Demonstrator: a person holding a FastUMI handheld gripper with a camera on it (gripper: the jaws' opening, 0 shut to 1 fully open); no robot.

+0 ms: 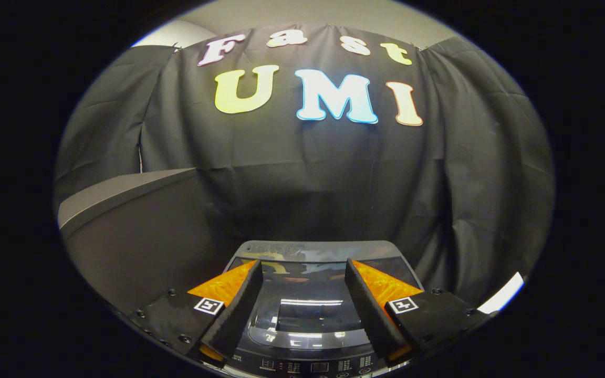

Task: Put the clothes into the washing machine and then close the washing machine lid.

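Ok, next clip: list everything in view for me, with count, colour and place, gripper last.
washing machine: one, dark grey, top-loading, below and just ahead of the gripper.
lid: one, dark glossy with a see-through window, lying flat and closed on the machine, seen between the fingers.
control panel: one, black with small white markings, along the machine's near edge, under the finger bases.
box: one, dark grey with a lighter top edge, beside the machine and taller than it.
booth wall: one, black cloth, behind the machine.
gripper: one, open, fingers spread above the lid, holding nothing.
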